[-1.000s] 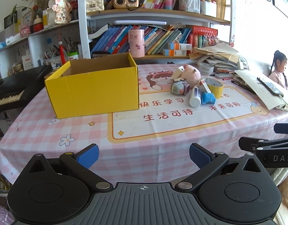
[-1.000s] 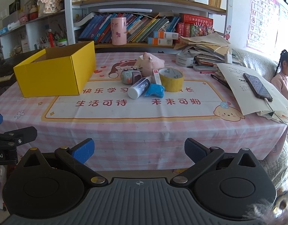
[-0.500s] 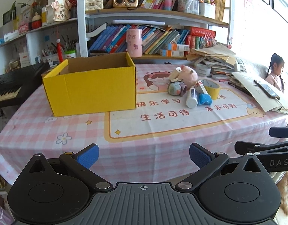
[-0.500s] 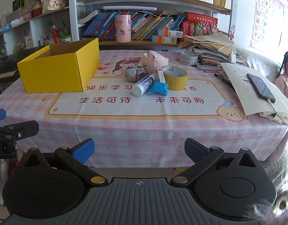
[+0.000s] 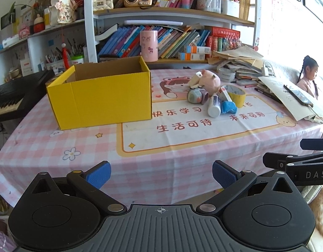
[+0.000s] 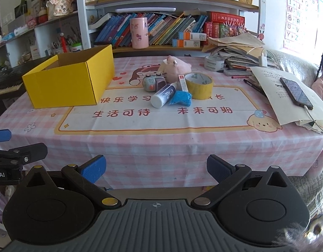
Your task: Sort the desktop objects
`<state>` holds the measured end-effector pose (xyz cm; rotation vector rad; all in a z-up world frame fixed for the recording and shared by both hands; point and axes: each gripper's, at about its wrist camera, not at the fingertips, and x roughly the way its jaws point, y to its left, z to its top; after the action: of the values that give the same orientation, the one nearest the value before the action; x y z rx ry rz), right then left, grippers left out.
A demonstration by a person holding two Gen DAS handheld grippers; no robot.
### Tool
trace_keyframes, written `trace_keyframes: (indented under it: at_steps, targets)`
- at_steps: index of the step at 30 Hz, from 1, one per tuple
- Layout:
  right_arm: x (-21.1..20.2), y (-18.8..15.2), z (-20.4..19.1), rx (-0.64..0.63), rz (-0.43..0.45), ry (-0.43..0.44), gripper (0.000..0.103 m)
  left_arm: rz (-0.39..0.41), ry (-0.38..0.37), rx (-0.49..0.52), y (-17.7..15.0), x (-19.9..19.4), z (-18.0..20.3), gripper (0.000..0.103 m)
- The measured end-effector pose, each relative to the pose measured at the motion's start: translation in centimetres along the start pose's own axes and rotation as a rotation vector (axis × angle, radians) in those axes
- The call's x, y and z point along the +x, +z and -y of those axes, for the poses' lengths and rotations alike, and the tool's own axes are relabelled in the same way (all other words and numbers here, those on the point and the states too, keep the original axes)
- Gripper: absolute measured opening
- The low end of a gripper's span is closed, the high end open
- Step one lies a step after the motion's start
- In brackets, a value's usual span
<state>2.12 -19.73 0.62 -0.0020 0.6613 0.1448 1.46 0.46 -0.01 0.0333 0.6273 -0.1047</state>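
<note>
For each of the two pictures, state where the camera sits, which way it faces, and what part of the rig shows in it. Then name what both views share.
Left wrist: on the left gripper, facing the table's near edge, with the yellow box ahead left; its open fingers show, and the right gripper's side at far right.
Right wrist: on the right gripper, facing the same edge from further right, toward the tape roll; its open fingers show, and the left gripper's side at far left.
Shared: the box, the pink pig toy, the white bottle and the bookshelf.
</note>
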Motion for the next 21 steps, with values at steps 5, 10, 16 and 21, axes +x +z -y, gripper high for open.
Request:
trace_keyframes:
  at_steps: [5, 10, 16, 21]
  targets:
    - [0.01, -0.05, 0.07, 0.009, -0.003, 0.002, 0.103, -0.004, 0.001, 0.001, 0.03, 0.01, -0.09, 0.103]
    - [0.03, -0.06, 0.12, 0.01, -0.003, 0.003, 0.103, -0.003, 0.003, 0.001, 0.1, 0.04, -0.13, 0.103]
    - [0.02, -0.07, 0.09, 0.01, -0.003, 0.004, 0.103, -0.002, 0.002, 0.01, 0.15, 0.07, -0.15, 0.103]
    - [-0.01, -0.05, 0.08, 0.009, -0.003, 0.007, 0.103, -0.007, 0.002, 0.022, 0.16, 0.11, -0.03, 0.103]
